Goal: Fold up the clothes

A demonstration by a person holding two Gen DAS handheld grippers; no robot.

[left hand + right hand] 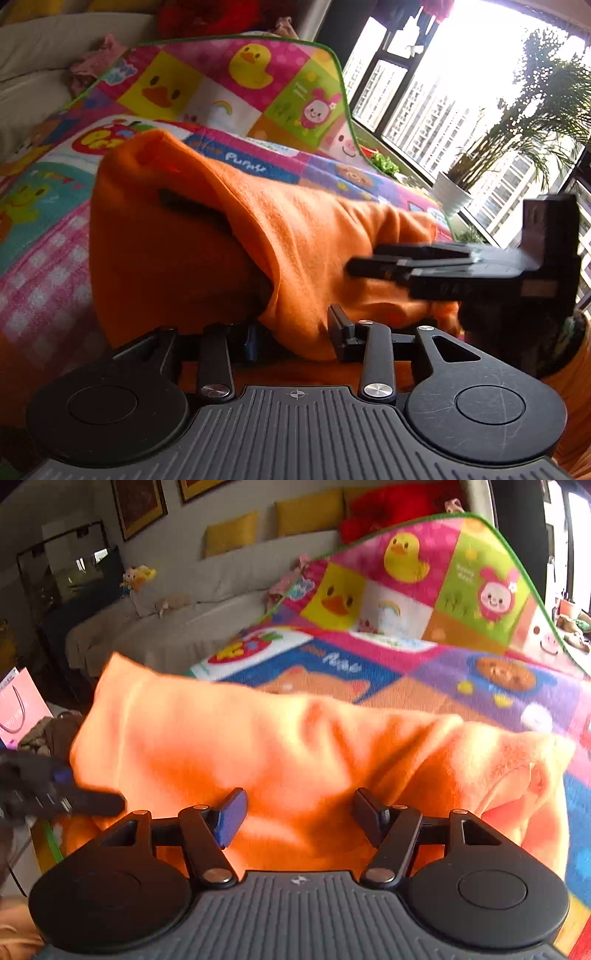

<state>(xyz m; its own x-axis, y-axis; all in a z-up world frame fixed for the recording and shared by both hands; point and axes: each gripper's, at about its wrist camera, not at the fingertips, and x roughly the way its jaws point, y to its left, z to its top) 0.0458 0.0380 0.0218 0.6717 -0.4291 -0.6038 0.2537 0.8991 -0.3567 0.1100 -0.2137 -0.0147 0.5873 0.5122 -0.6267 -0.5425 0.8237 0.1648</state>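
Observation:
An orange garment [177, 240] lies bunched and partly lifted over a colourful play mat [44, 258]. In the left wrist view a fold of it runs down between the fingers of my left gripper [297, 334], which is shut on the cloth. My right gripper [369, 262] comes in from the right, blurred, over the garment's right side. In the right wrist view the orange garment [295, 746] fills the middle, and my right gripper [301, 818] stands open, jaws wide apart with cloth below them and not pinched. My left gripper [92, 801] shows at the left edge by the garment's corner.
The play mat [424, 686] curls up at its far end against a pale sofa [207, 605] with yellow cushions [231, 533] and a red plush toy [391, 509]. A pink bag [18, 709] stands left. A window [424, 110] and potted plant [454, 192] are to the right.

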